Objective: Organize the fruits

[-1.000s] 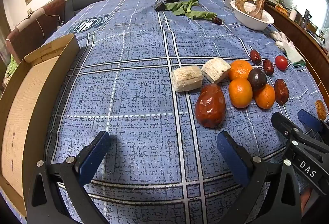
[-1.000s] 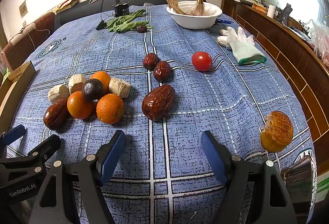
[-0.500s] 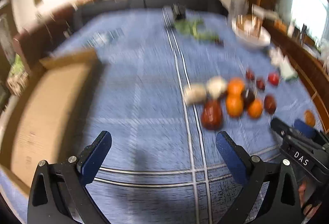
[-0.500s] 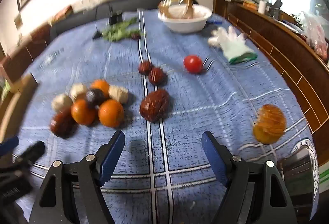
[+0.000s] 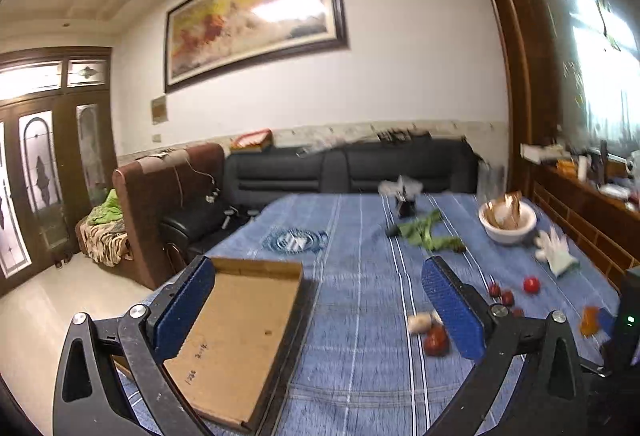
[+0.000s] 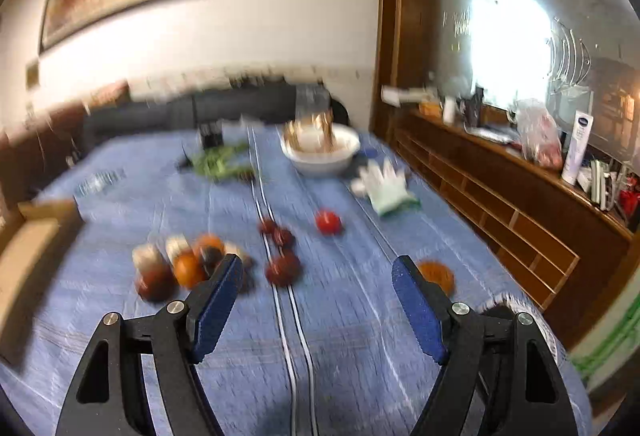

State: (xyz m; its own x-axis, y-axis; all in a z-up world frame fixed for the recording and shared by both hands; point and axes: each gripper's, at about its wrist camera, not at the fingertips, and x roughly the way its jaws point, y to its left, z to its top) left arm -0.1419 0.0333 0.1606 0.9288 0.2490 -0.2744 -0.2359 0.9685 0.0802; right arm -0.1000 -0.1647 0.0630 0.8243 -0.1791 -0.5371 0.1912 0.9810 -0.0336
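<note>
Both of our grippers are raised above the blue checked tablecloth point(image 6: 344, 316) with their blue pads spread wide and nothing between them. Our left gripper point(image 5: 320, 312) looks toward the sofa point(image 5: 360, 168), with the flat cardboard tray point(image 5: 236, 340) at about seven o'clock in its view, lying on the table's left edge. Our right gripper point(image 6: 316, 306) faces the fruits, which are blurred. A cluster of oranges point(image 6: 190, 268), pale lumps and dark fruits sits at about ten o'clock from that gripper, on the cloth between the tray and the double white stripe. A large dark red fruit point(image 6: 282, 268) lies at twelve o'clock on the stripe, with two smaller dark ones point(image 6: 276, 232) just beyond it. A red tomato point(image 6: 328, 222) sits at one o'clock, apart from the rest. An orange-brown round piece point(image 6: 436, 274) shows just behind the right pad. Farther off stand a white bowl point(image 6: 320, 152) and a white glove point(image 6: 386, 182).
</note>
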